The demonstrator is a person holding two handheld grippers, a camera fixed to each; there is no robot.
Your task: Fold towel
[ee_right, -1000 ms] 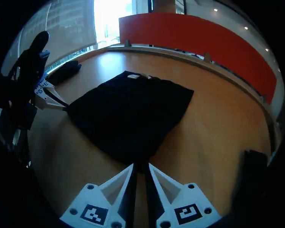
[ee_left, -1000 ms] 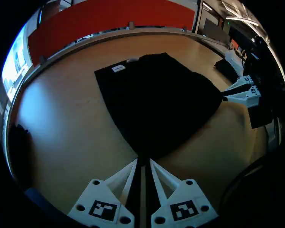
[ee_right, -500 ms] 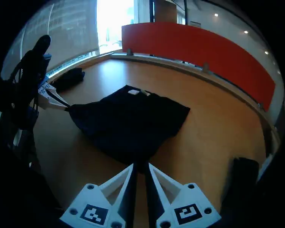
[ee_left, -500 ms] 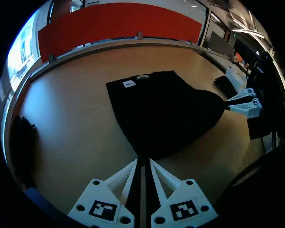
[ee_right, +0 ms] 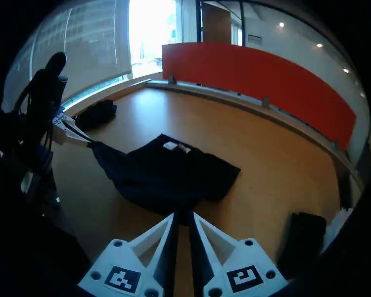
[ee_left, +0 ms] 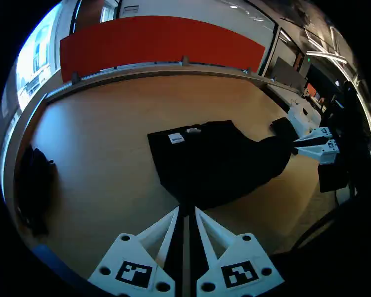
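Left gripper view, lower centre: how does the left gripper (ee_left: 187, 212) stand?
— Clenched on a corner of the black towel (ee_left: 220, 161). At the right of the frame, the right gripper (ee_left: 297, 144) pinches another corner.
And the towel in the right gripper view?
— Mid-frame, near edge held up between both grippers, far edge with its white label (ee_right: 170, 145) lying on the wooden table (ee_right: 264, 148).

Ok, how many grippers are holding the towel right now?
2. The left gripper is shut on a towel corner at the bottom of the left gripper view. The right gripper is shut on another corner at the bottom of the right gripper view.
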